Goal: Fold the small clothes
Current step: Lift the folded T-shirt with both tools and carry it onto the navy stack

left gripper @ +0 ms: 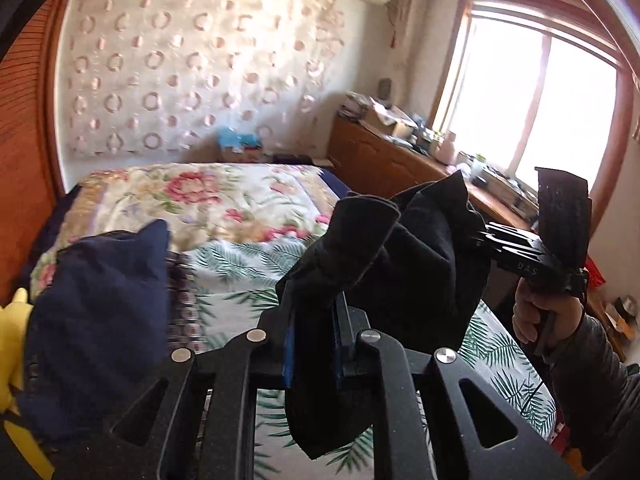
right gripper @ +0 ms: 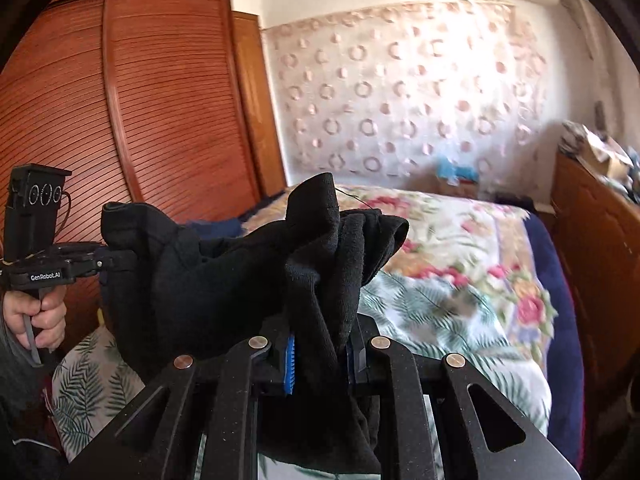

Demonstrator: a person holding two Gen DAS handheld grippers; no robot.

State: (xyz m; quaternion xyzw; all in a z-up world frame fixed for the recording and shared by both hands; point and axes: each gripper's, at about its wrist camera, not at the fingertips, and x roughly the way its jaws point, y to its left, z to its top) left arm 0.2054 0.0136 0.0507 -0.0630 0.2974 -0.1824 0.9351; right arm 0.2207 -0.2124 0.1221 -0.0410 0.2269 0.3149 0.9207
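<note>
Black knit fabric is hanging between my two grippers: I am gripping the black garment point(left gripper: 416, 240) at one edge with the left gripper point(left gripper: 316, 344) and at the other with the right gripper point(right gripper: 320, 356), both sets of jaws pinching it narrowly. I am holding it above the bed point(left gripper: 224, 200), probably to let it hang straight for a fold. A navy garment point(left gripper: 100, 320) is sitting near left, waiting.
</note>
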